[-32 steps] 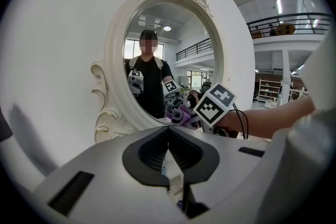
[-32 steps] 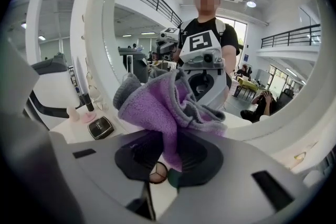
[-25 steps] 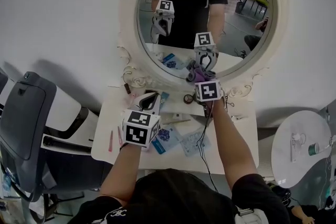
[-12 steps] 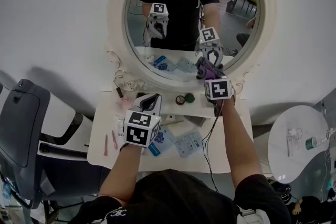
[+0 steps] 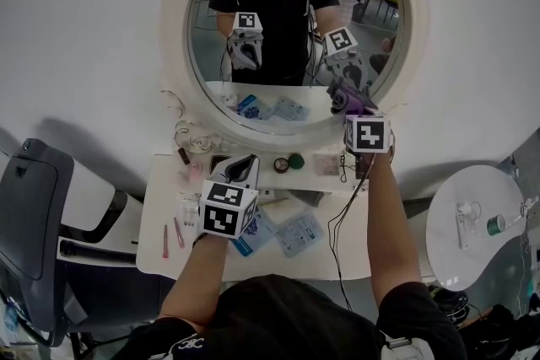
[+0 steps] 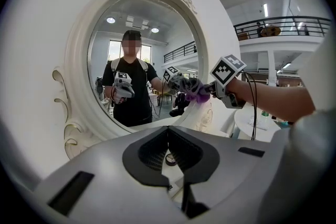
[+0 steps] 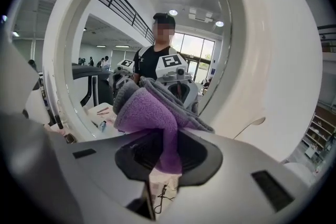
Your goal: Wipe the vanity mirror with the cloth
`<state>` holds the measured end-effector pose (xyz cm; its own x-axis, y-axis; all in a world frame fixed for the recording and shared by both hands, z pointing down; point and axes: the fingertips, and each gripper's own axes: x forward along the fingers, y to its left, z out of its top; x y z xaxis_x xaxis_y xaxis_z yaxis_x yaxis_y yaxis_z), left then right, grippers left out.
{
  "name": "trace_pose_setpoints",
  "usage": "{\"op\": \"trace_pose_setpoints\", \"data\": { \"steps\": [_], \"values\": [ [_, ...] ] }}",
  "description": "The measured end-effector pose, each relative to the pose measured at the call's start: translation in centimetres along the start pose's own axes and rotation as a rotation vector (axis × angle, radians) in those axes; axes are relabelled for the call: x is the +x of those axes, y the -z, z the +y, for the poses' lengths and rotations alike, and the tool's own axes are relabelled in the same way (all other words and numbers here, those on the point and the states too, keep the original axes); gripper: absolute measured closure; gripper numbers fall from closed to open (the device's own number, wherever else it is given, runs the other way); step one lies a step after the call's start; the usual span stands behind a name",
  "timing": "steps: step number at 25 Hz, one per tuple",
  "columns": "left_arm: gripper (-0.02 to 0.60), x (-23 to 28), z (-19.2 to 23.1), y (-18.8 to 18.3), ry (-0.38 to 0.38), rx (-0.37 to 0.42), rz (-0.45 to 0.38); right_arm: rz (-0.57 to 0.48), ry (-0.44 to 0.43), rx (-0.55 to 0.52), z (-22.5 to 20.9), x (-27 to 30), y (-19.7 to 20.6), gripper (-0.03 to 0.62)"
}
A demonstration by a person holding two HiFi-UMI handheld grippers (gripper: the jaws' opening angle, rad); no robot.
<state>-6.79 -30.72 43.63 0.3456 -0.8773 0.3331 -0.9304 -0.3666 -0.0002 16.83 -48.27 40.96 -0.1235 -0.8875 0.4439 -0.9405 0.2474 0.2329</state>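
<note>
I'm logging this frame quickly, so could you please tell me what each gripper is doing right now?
Left gripper: jaws shut, empty.
Right gripper: jaws shut on the purple cloth.

— What are you counting here?
— I'm counting one mirror, one cloth, and two grippers: the left gripper and the right gripper.
— Anything else showing?
— I'm seeing one dressing table, one chair at the left, and one round side table at the right.

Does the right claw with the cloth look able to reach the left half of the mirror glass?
Probably yes. The right claw holds the cloth at the lower right of the mirror, and the left claw sits low over the table, so nothing blocks the mirror.
</note>
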Motion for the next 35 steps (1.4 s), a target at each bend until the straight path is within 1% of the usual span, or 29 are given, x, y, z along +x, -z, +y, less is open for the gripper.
{"op": "trace_pose_setpoints", "data": {
  "steps": [4,11,18,21,24,28,30,32,35],
  "values": [
    [0.574,0.4,-0.5,-0.2,0.016,0.005,0.000,-0.070,0.044,0.020,-2.1,-1.7,-2.6,0.514],
    [0.574,1.1,-1.1,-0.4,0.038,0.005,-0.006,-0.158,0.077,0.058,-4.5,-4.0,-6.4,0.515],
    [0.574,1.5,-1.6,-0.2,0.053,0.004,-0.001,-0.215,0.113,0.096,-5.3,-5.1,-7.8,0.516],
    [0.574,1.7,-1.9,0.1,0.062,0.008,0.008,-0.238,0.101,0.122,-4.6,-5.0,-7.4,0.516],
    [0.574,1.8,-2.1,0.2,0.072,0.013,0.010,-0.283,0.076,0.206,-4.0,-5.5,-7.0,0.516],
    [0.574,1.8,-1.9,0.0,0.077,0.013,0.005,-0.348,0.050,0.371,-4.6,-7.2,-7.8,0.516],
    [0.574,1.8,-1.6,-0.1,0.076,0.012,0.005,-0.368,0.052,0.438,-5.1,-7.4,-8.2,0.516],
    [0.574,1.8,-1.5,0.0,0.075,0.014,0.008,-0.370,0.064,0.463,-5.5,-7.1,-8.2,0.516],
    [0.574,1.5,-1.0,0.1,0.067,0.015,0.010,-0.364,0.067,0.475,-5.3,-6.5,-8.1,0.516]
  ]
}}
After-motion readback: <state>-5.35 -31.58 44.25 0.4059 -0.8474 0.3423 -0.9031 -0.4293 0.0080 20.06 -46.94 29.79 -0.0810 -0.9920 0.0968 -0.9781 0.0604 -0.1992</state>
